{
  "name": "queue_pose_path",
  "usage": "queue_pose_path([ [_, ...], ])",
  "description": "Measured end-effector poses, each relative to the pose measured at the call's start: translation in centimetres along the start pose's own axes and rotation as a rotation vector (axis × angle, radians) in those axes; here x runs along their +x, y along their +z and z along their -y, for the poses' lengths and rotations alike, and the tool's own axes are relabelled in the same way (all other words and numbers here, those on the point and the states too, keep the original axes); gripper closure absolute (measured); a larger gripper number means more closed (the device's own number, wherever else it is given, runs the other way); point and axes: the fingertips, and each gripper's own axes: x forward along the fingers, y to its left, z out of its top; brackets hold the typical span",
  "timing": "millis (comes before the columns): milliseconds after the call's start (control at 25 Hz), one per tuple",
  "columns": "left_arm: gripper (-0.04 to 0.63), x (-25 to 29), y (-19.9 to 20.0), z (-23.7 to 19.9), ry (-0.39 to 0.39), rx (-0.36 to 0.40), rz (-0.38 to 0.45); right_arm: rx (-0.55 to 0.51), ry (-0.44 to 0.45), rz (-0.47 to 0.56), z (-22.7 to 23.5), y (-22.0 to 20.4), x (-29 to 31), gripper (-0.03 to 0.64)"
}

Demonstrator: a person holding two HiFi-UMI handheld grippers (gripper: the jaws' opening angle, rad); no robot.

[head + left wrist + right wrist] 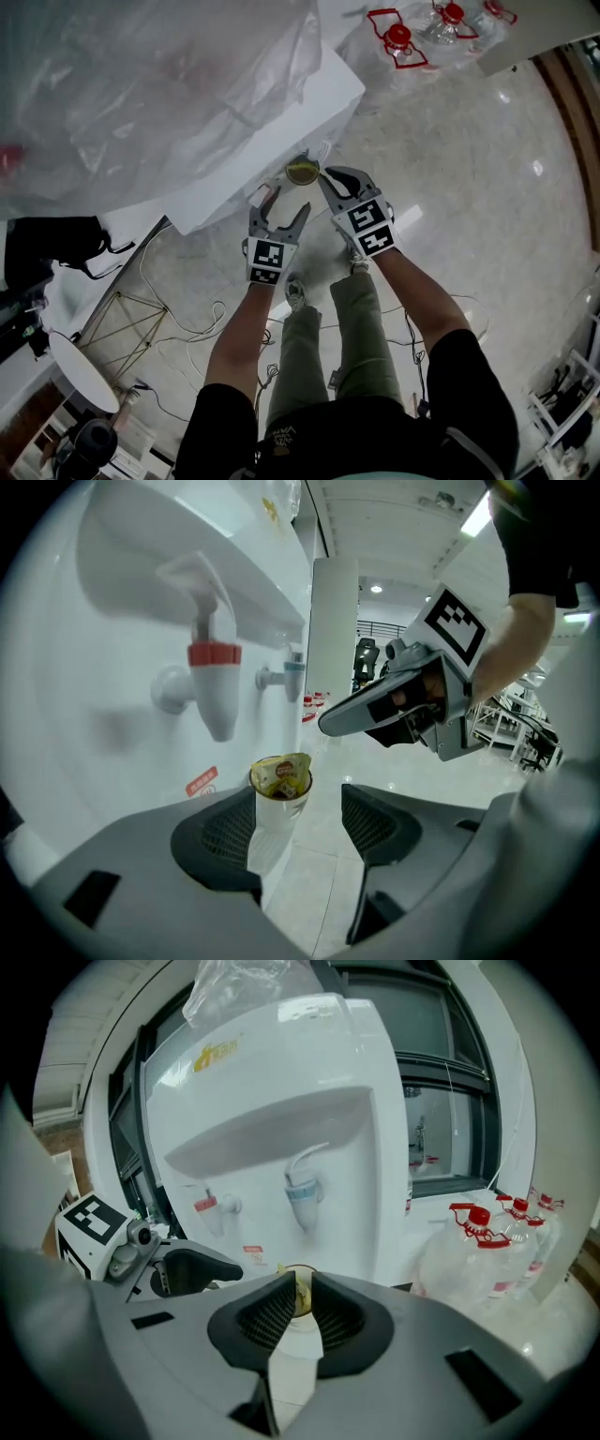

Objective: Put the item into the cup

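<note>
Packet (280, 775) sits in cup (274, 810) under dispenser (281, 1101) taps, top poking over rim. R gripper (300, 1290): jaws nearly together, empty, near cup. L gripper (298, 803): wide open, empty, cup just ahead. Prob. best: tap packet down gently w/ R, L ready to steady cup.

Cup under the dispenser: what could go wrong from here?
1. The packet sticks up past the rim of the cup, so a brush from the shut right gripper close by might flick it out.
2. The open left gripper faces the cup; a nudge might tip it.
</note>
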Motion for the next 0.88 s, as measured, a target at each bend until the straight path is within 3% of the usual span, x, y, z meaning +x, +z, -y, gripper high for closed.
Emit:
queue_pose_path([
  [320, 0.327, -3.8, 2.8, 2.1, -0.035, 0.027, 0.021, 0.024, -0.071, 0.058, -1.1, 2.4, -5.1, 0.560],
  [720, 0.512, -10.5, 8.5, 4.7, -0.070, 0.041, 0.109, 0.089, -0.155, 0.105, -3.7, 4.4, -11.5, 0.560],
  [880, 0.553, -13.2, 11.0, 5.4, -0.073, 0.049, 0.152, 0.112, -0.178, 0.130, -5.4, 5.5, -14.0, 0.560],
])
